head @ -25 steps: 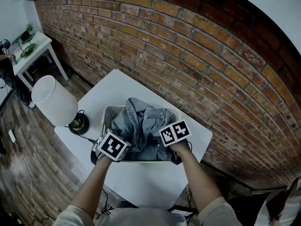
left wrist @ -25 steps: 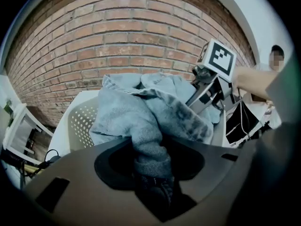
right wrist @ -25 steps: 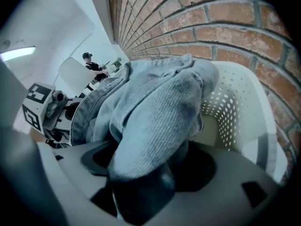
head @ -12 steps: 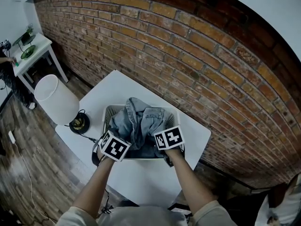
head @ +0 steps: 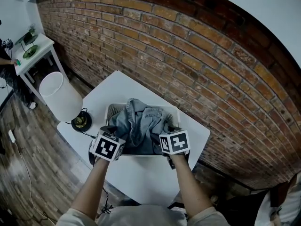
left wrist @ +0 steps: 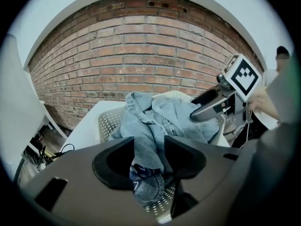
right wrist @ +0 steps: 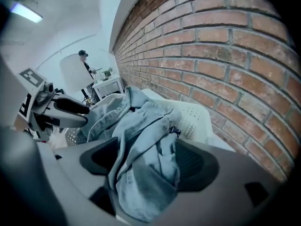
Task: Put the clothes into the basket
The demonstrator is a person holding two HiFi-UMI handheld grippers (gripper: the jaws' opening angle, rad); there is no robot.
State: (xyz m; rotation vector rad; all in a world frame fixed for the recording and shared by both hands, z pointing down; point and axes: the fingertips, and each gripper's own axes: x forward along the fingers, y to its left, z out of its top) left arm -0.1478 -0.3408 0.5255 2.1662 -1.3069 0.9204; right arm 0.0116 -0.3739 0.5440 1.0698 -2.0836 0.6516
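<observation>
denim clothes (head: 141,124) being gripped in white basket (head: 112,112) on bench (head: 141,178), fold being pinched by left gripper (left wrist: 149,161), jaws just being eased apart, thicker bunch being clamped by right gripper (right wrist: 143,166)

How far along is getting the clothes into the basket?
Done: the denim clothes sit bunched in the basket. In hand: the left gripper, whose jaws have just been opening, and the right gripper each grip a fold. Remaining: probably release both folds into it and withdraw.

Light-blue denim clothes (head: 141,125): crumpled, heaped high above rim of white perforated basket (head: 113,111). Basket upright on white table (head: 141,175), near brick wall.
</observation>
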